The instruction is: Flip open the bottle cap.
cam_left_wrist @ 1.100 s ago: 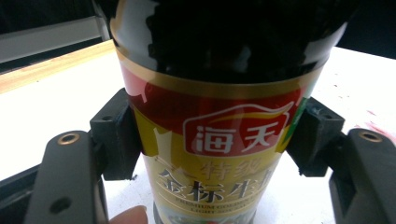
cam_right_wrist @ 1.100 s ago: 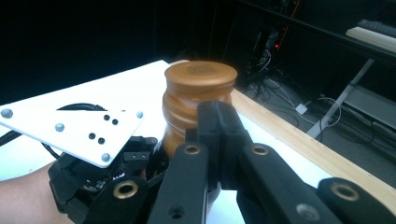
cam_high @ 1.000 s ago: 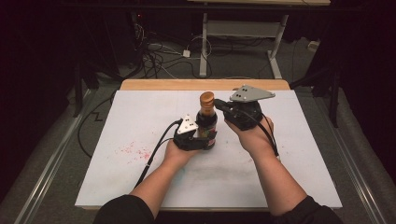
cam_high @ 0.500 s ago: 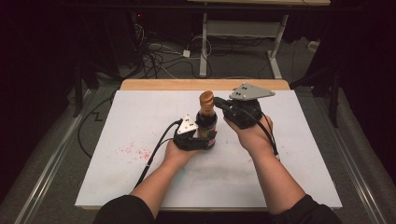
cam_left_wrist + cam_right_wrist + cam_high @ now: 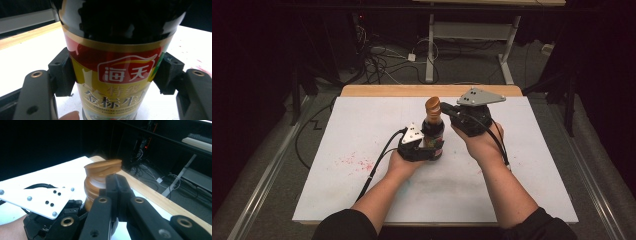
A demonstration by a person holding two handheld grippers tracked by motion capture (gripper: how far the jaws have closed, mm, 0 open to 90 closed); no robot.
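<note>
Looking down from the high view, I count one bottle (image 5: 433, 131), two grippers and two forearms on the white table (image 5: 532, 195). The bottle stands upright near the middle of the frame, a little above centre. Its lower part is hidden behind the left gripper (image 5: 428, 150), so I cannot see where its base meets the table.

My left gripper holds the bottle's body: in the left gripper view the two black pads (image 5: 62, 72) press on both sides of the label (image 5: 115, 80), left and right of the frame. The top of the bottle is cut off at the upper edge there, and the glass above the label is too dark to read. One fingertip (image 5: 68, 116) shows at the bottom edge.

My right gripper (image 5: 445, 109) sits just right of the brown cap (image 5: 432, 104) in the high view, with its jaws closed together. In the right gripper view the jaws meet in the centre of the frame, in front of the cap (image 5: 100, 176), and they cover part of it. I cannot tell if the tips touch the cap or only stand beside it.

Red specks (image 5: 354, 161) lie on the table at centre left.
</note>
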